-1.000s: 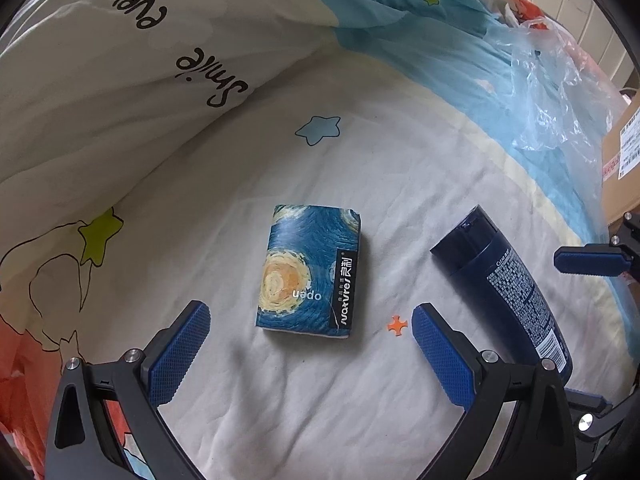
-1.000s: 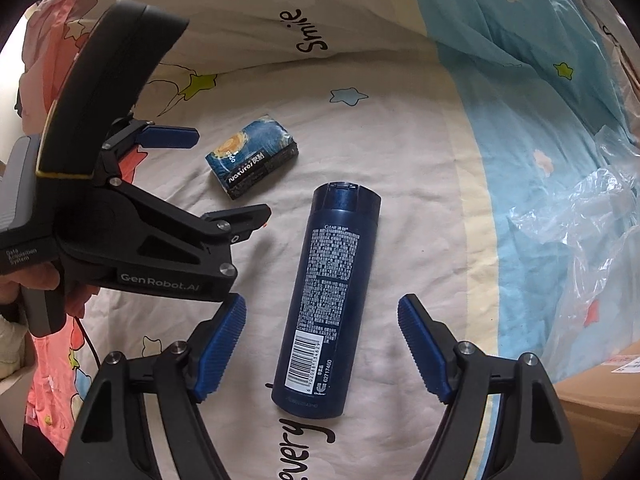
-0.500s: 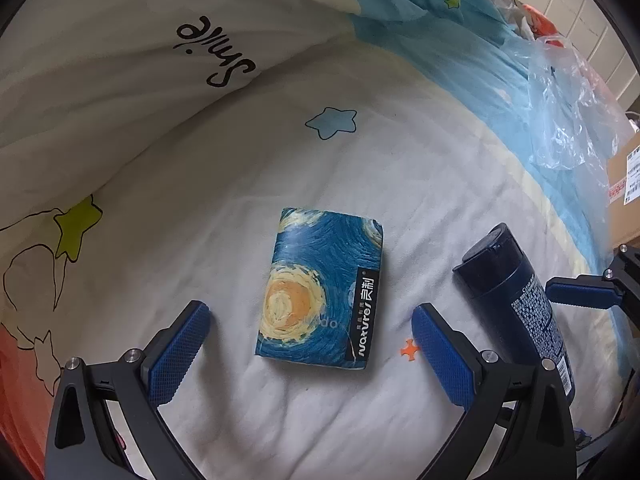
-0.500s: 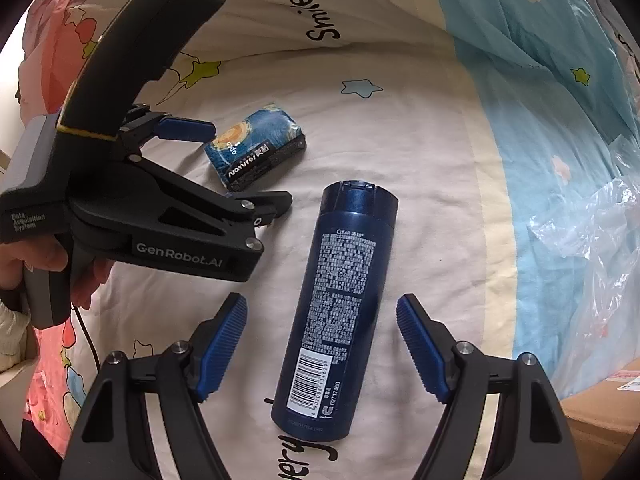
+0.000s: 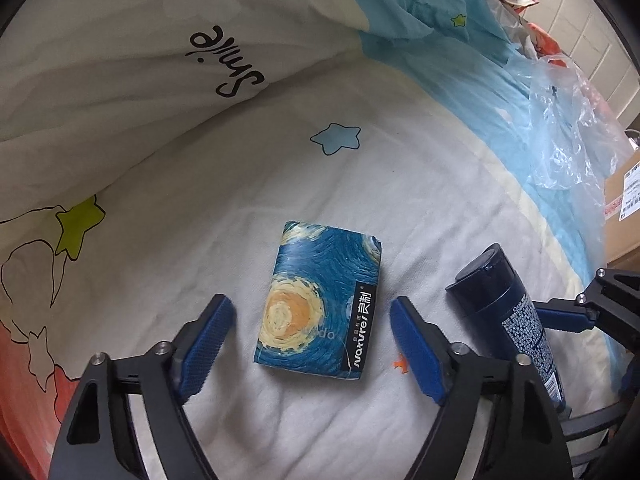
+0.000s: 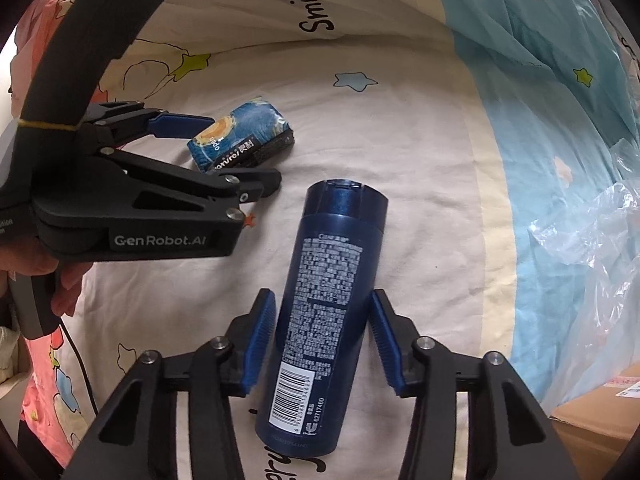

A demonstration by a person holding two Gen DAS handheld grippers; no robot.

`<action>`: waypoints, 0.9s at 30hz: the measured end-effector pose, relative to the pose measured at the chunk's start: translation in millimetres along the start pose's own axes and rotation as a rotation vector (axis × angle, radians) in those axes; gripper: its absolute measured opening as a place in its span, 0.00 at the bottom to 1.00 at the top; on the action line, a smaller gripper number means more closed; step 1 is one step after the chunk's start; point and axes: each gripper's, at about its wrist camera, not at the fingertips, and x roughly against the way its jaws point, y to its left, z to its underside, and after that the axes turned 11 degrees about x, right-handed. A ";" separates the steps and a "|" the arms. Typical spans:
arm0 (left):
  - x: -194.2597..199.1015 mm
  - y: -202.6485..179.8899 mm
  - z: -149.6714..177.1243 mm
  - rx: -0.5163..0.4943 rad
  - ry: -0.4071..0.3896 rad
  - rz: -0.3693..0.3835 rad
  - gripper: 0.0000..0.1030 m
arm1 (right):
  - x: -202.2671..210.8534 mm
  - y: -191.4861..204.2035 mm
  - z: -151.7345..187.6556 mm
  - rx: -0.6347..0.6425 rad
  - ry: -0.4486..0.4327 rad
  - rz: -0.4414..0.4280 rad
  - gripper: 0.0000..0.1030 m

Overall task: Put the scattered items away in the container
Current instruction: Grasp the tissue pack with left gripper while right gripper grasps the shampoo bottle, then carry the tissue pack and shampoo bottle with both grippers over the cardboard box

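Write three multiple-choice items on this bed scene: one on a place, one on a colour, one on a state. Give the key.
1. The tissue pack lies:
A. between the left gripper's fingers
B. on the cardboard box
C. under the plastic bag

2. The bottle is:
A. red
B. dark blue
C. white

3. The bottle is:
A. upright
B. lying flat on the bedsheet
C. held in the air

Key: A, pads flank it without touching; B, its body and cap are navy; B, it lies along the sheet between the right gripper's pads.

The tissue pack (image 5: 320, 300) with swirly blue print lies flat on the bedsheet; beside it the dark blue bottle (image 6: 324, 312) lies on its side.
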 end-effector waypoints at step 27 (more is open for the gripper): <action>55.4 -2.4 7.3 0.052 -0.017 -0.071 0.47 | 55.3 23.9 1.5 0.003 -0.078 -0.077 0.37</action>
